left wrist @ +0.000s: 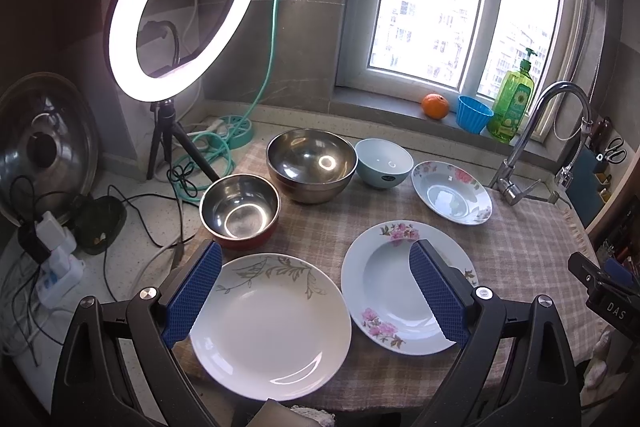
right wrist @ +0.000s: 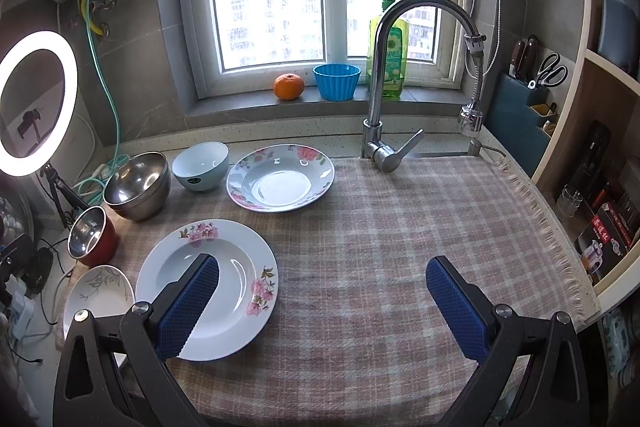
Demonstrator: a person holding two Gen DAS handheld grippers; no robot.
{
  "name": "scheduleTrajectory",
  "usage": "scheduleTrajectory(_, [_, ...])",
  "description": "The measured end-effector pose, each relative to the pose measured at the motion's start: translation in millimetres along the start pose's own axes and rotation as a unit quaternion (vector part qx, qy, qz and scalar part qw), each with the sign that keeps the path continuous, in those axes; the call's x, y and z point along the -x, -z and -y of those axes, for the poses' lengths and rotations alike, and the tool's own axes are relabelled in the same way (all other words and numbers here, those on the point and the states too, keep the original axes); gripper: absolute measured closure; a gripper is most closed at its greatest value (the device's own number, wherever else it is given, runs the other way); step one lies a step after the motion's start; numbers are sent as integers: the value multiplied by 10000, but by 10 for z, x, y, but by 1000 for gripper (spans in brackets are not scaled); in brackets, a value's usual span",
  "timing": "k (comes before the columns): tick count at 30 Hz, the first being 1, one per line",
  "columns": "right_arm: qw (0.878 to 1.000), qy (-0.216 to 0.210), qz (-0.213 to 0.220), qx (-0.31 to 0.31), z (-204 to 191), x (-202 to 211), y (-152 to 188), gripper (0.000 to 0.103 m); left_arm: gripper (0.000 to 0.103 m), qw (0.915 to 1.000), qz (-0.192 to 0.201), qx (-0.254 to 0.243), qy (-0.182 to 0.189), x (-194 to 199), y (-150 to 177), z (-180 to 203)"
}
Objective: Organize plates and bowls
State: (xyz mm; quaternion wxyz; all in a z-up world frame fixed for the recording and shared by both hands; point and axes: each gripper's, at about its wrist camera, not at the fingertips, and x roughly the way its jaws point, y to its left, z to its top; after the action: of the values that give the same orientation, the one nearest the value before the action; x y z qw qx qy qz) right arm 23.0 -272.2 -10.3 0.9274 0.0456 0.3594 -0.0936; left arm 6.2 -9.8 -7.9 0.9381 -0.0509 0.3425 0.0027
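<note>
checked cloth (right wrist: 380,227) | left claw (left wrist: 316,291) spread above white plate (left wrist: 272,327) | right claw (right wrist: 322,303) spread, empty

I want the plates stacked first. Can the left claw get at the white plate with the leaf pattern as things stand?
Probably yes. The left claw is open, and the leaf-pattern plate lies flat on the checked cloth right between its fingers, with nothing on top.

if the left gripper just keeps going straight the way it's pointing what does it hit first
Most likely the white plate with the leaf pattern: it lies between the open fingers of the left gripper, nearest the camera. The floral plate sits just right of that line. Height above the cloth is hard to judge.
</note>
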Motion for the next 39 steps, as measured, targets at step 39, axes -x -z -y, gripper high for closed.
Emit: scheduleTrajectory(39, [9863,-1142,-1166,-223,127,-847,257,35,35,9878,-1421,90,635,-941,-30,-134])
